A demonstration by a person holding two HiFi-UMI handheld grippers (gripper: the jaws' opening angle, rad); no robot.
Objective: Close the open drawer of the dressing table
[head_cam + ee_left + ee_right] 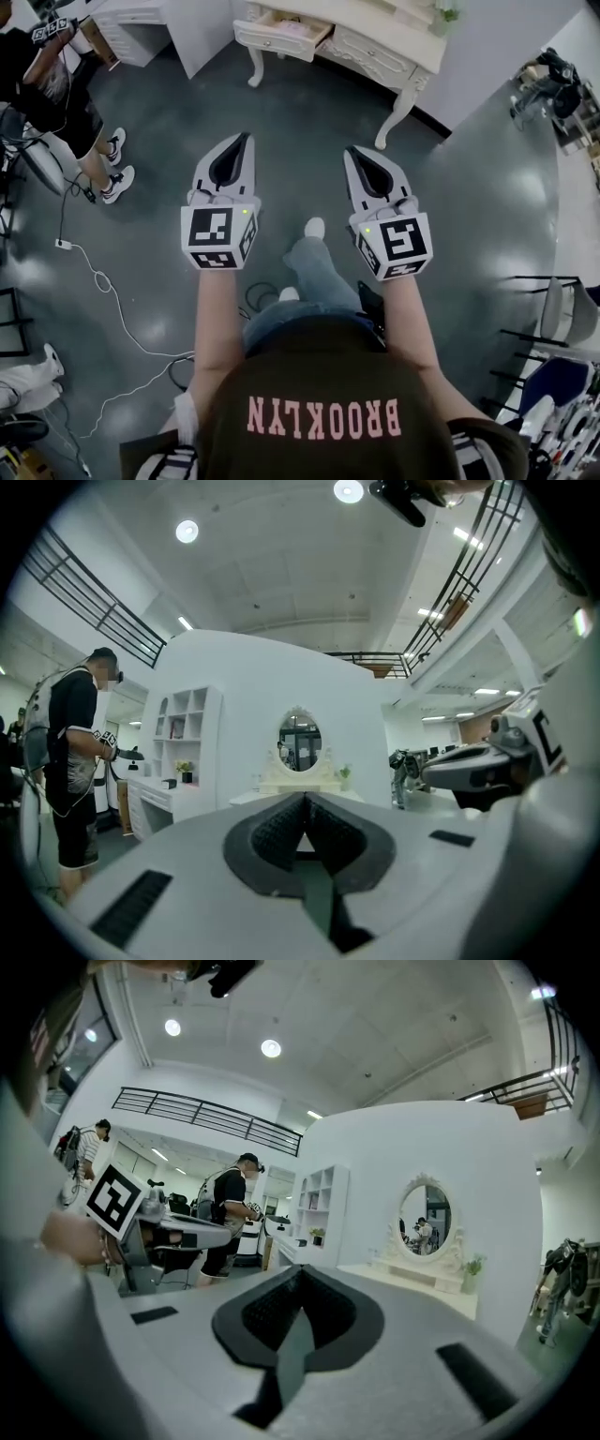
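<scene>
The cream dressing table [375, 56] stands at the top of the head view. Its left drawer [281, 33] is pulled out, with a pink lining showing. My left gripper [247, 138] and right gripper [352, 151] are held side by side over the dark floor, well short of the table, and both point toward it. Both are shut with nothing between the jaws. In the left gripper view the closed tips [305, 799] sit below the table's oval mirror [300, 742]. In the right gripper view the mirror [427, 1222] lies right of the closed tips [298, 1274].
A person [66, 94] stands at the left near a white desk and shelf unit [141, 28]. A white cable [103, 291] trails over the floor at the lower left. Chairs [562, 328] stand at the right, and a clothes rack [553, 80] at the upper right.
</scene>
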